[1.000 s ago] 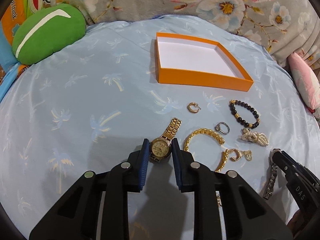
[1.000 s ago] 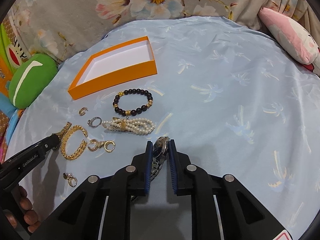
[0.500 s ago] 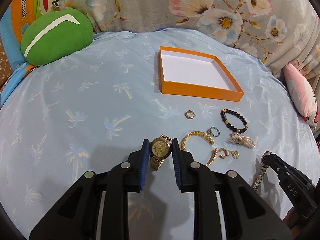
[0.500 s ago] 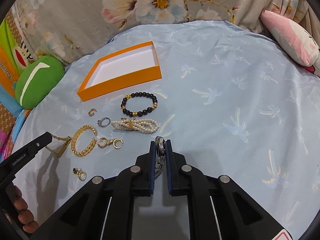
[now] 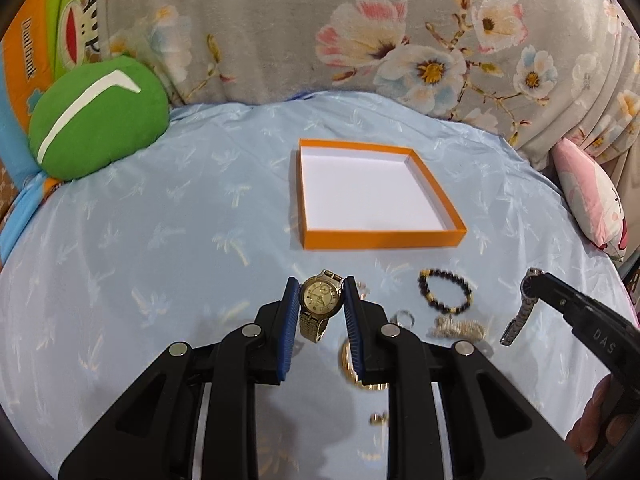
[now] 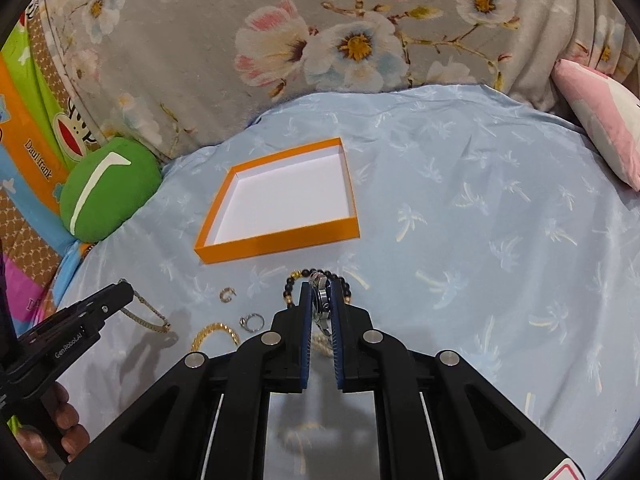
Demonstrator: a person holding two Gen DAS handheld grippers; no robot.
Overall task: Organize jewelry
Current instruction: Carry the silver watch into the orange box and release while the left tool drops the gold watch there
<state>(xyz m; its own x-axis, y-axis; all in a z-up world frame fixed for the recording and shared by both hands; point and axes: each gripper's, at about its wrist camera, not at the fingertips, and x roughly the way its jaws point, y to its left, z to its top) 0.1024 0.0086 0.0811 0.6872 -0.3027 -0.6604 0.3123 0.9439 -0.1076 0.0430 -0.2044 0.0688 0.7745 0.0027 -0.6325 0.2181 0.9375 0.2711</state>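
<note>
Lifted off bedsheet [image 5: 160,240] — gold watch [image 5: 321,297], round dial | left fingers [image 5: 291,312] clamp it | right fingers [image 6: 306,312] pinch silver watch [image 6: 320,300]

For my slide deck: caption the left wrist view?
Left claw grips a gold watch above blue bedding, facing the empty orange box.

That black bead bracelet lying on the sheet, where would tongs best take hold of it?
Come straight down on the bead bracelet and pinch one side of the loop, one finger inside and one outside. It lies flat as an open ring, so its far side, away from the pearl bracelet, looks freest.
</note>
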